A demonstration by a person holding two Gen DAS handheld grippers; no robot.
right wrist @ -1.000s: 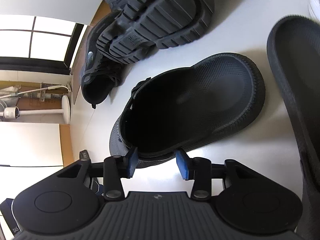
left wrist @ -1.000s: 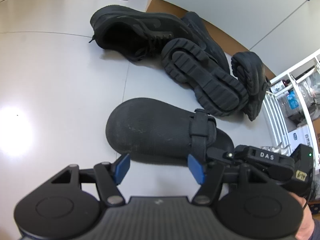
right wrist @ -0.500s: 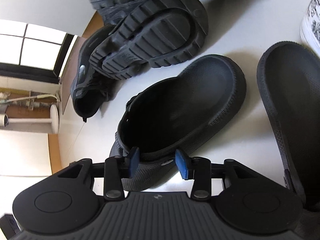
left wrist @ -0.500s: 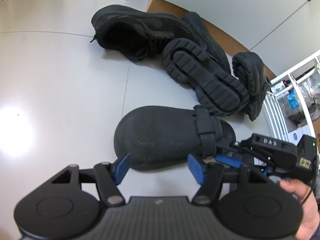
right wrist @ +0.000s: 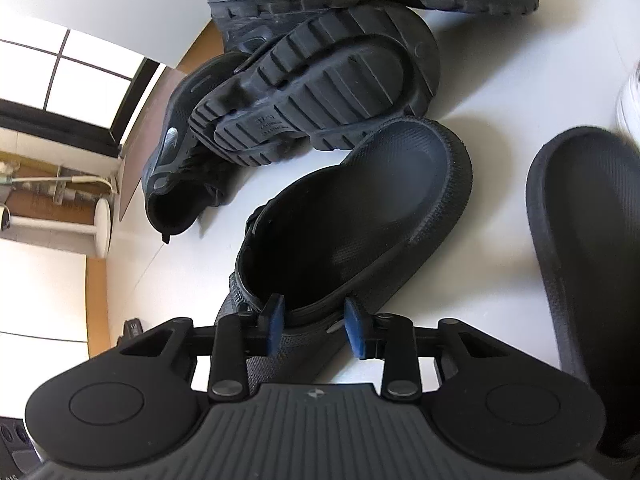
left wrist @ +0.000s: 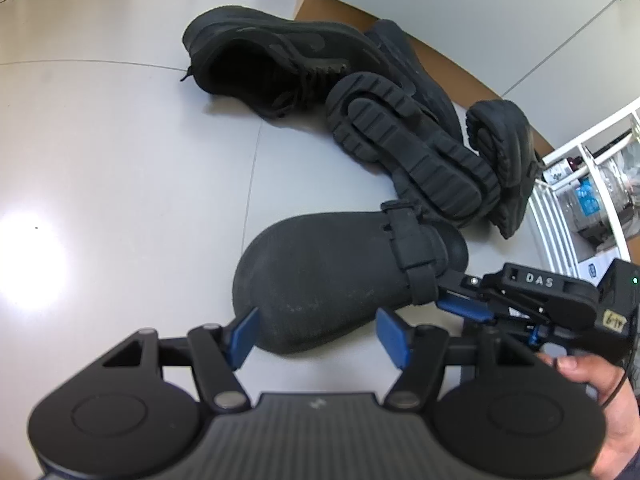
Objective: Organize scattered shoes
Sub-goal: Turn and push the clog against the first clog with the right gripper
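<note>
The right gripper [right wrist: 314, 330] has pulled the black clog [left wrist: 340, 276] back and swung it since a second ago, its blue pads clamped on the heel rim. The left gripper [left wrist: 318, 338] hangs with fingers spread wide, just short of the clog's toe. Beyond lie an overturned clog [left wrist: 412, 148] and a black sneaker [left wrist: 272, 64] on the floor [left wrist: 120, 160].
</note>
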